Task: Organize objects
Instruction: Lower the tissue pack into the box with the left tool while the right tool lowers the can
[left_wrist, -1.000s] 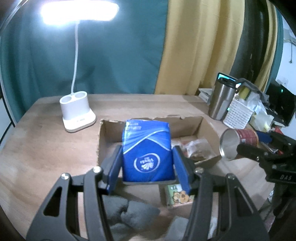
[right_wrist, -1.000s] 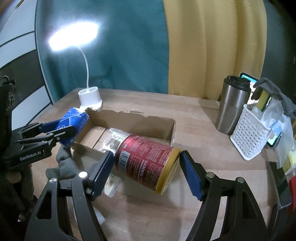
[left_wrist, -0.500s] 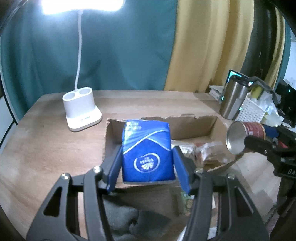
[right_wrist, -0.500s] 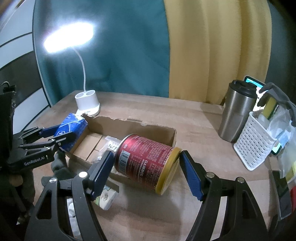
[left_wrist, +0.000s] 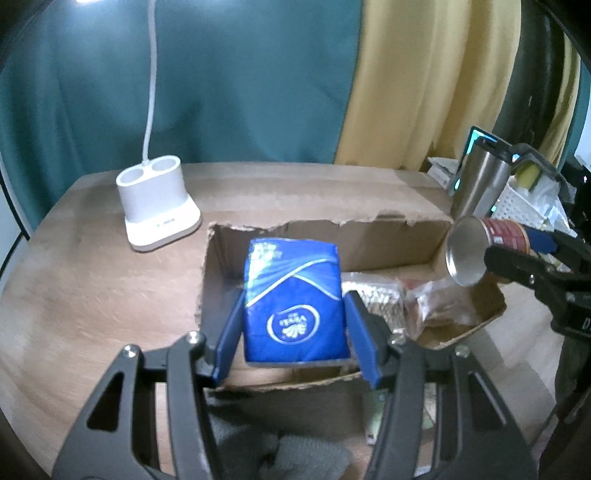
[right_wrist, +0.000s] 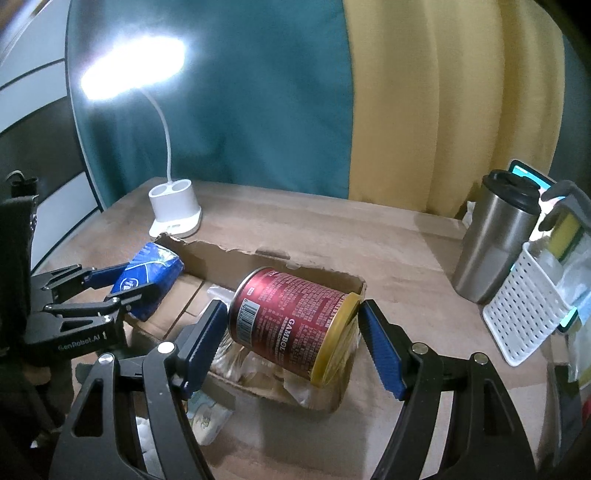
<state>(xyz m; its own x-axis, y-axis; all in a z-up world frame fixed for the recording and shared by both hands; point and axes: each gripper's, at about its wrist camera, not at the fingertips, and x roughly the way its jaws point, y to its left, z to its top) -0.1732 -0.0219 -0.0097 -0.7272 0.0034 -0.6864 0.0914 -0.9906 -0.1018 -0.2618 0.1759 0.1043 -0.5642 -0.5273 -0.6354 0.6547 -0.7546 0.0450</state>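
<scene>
red can (right_wrist: 295, 325): "GAMBOL" | left tool (right_wrist: 122, 284) body: "GenRobot.AI"

A lit white desk lamp (right_wrist: 176, 212) stands at the wooden table's (right_wrist: 325, 229) far left. At far right, a steel travel mug (right_wrist: 495, 240) (black lid) sits beside a white perforated basket (right_wrist: 517, 314). Teal and yellow curtains (right_wrist: 424, 103) hang behind.
</scene>
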